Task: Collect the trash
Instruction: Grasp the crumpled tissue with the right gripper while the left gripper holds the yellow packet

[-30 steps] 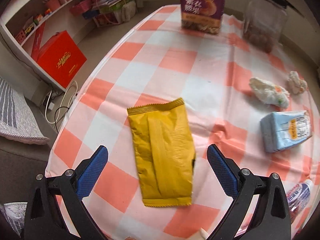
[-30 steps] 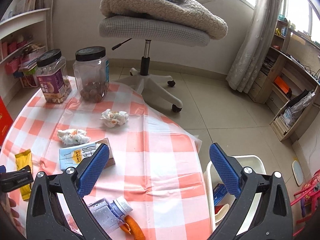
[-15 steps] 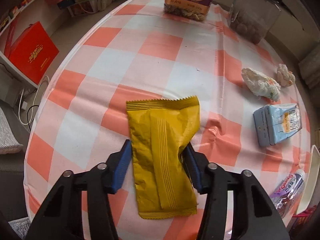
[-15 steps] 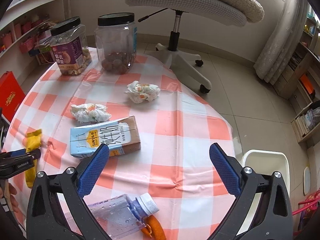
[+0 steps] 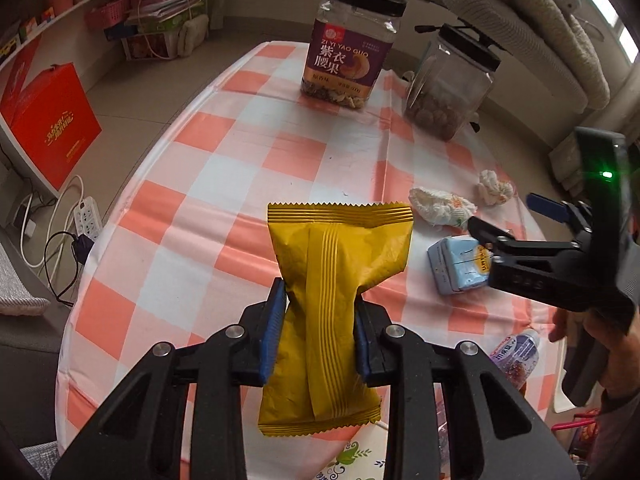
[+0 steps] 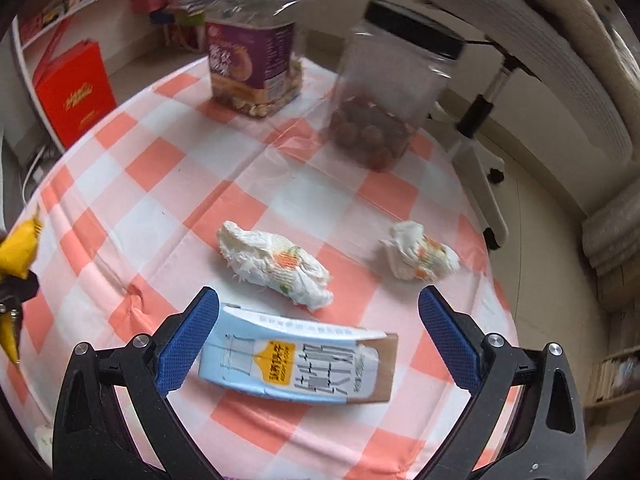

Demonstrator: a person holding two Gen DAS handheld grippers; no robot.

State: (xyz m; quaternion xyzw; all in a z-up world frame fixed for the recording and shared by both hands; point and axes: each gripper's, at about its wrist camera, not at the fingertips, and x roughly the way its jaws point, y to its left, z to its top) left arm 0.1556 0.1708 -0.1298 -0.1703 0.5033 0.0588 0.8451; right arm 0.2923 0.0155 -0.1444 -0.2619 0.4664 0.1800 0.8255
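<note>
In the left wrist view, the left gripper [image 5: 320, 332] has its blue-padded fingers [image 5: 274, 330] closing on the waist of a yellow snack wrapper [image 5: 340, 292], which is pinched in between them and stands up clear of the checked counter [image 5: 224, 184]. Beyond the wrapper, a nut jar with a purple label [image 5: 348, 68] and a clear jar of brown round things [image 5: 448, 88] stand at the far edge. To the right lie a long crumpled tissue [image 5: 440, 210], a smaller tissue ball [image 5: 494, 188] and a pale blue milk carton [image 5: 456, 268] on its side. The right gripper [image 5: 516, 220] reaches in from the right above the carton, with a person's hand [image 5: 612, 352] below its body, and a plastic bottle [image 5: 514, 356] lies near the counter's edge. In the right wrist view, the right gripper [image 6: 320, 336] has its fingers [image 6: 188, 340] spread wide and holding nothing; the milk carton [image 6: 296, 360] lies flat on the counter [image 6: 160, 160] between them, with neither pad clearly touching it. Just past the carton is the long crumpled tissue [image 6: 276, 264], with the tissue ball [image 6: 416, 256] off to its right. The nut jar [image 6: 256, 60] and the clear jar [image 6: 384, 100] stand at the back, and the yellow snack wrapper [image 6: 18, 248] shows at the left edge.
</note>
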